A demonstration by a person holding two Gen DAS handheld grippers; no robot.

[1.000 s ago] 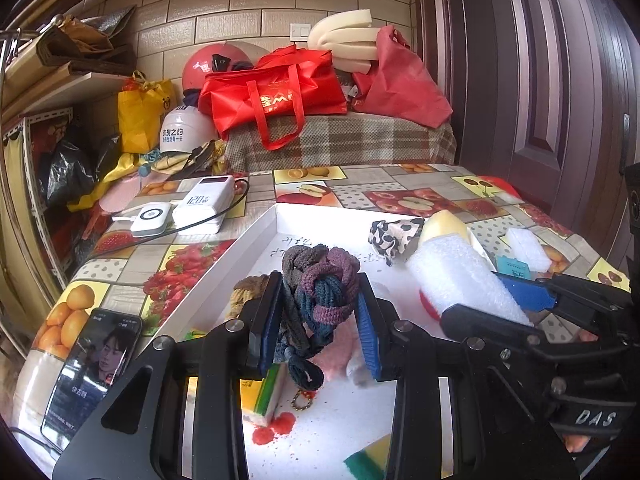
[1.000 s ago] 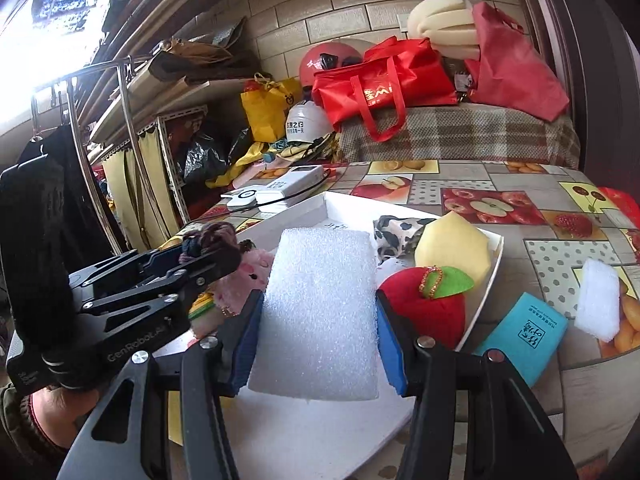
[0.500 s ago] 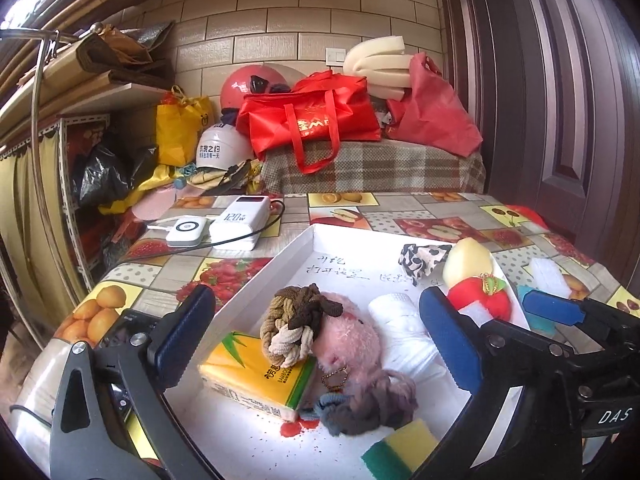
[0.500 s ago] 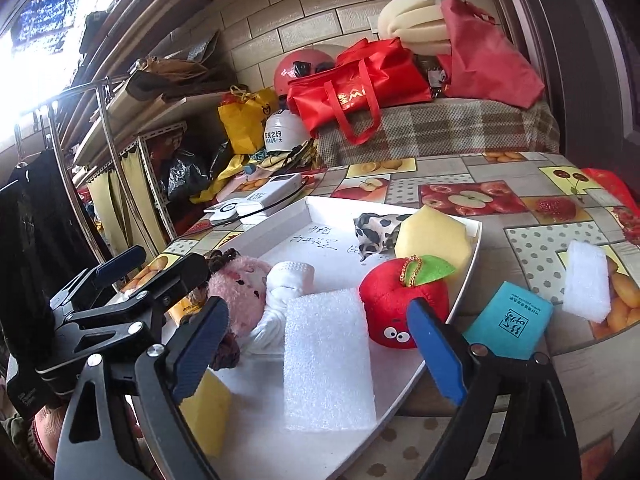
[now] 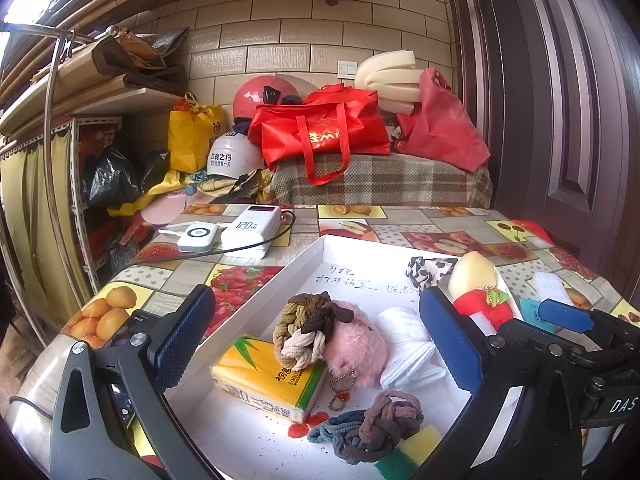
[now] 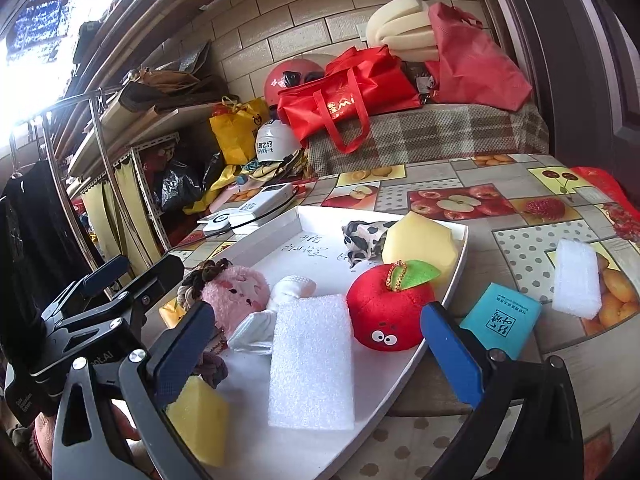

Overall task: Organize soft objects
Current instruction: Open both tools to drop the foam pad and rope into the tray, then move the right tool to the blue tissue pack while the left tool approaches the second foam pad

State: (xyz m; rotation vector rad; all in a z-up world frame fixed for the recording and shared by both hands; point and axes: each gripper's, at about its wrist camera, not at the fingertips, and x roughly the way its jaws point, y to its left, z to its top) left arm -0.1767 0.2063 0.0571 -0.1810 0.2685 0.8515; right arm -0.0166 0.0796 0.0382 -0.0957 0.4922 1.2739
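A white tray (image 5: 304,258) (image 6: 460,268) holds the soft things. In the left wrist view it holds a grey-purple braided hair tie (image 5: 368,430), a brown braided tie (image 5: 310,330), a pink plush (image 5: 356,354), a white sock (image 5: 406,344) and a yellow tissue pack (image 5: 266,380). In the right wrist view a white foam block (image 6: 312,364), a red plush apple (image 6: 386,310), a yellow sponge (image 6: 418,246) and a cow-print cloth (image 6: 362,238) lie in it. My left gripper (image 5: 320,348) is open and empty above the tray. My right gripper (image 6: 316,356) is open and empty over the foam block.
A second white foam piece (image 6: 576,278) and a teal packet (image 6: 500,320) lie on the fruit-print tablecloth right of the tray. Two white power banks (image 5: 252,230) with a cable sit at the back left. A phone (image 5: 120,396) lies at the table's left edge.
My left gripper opened and let the grey-purple hair tie fall into the tray. My right gripper opened and left the foam block in the tray. Both grippers pulled back and up.
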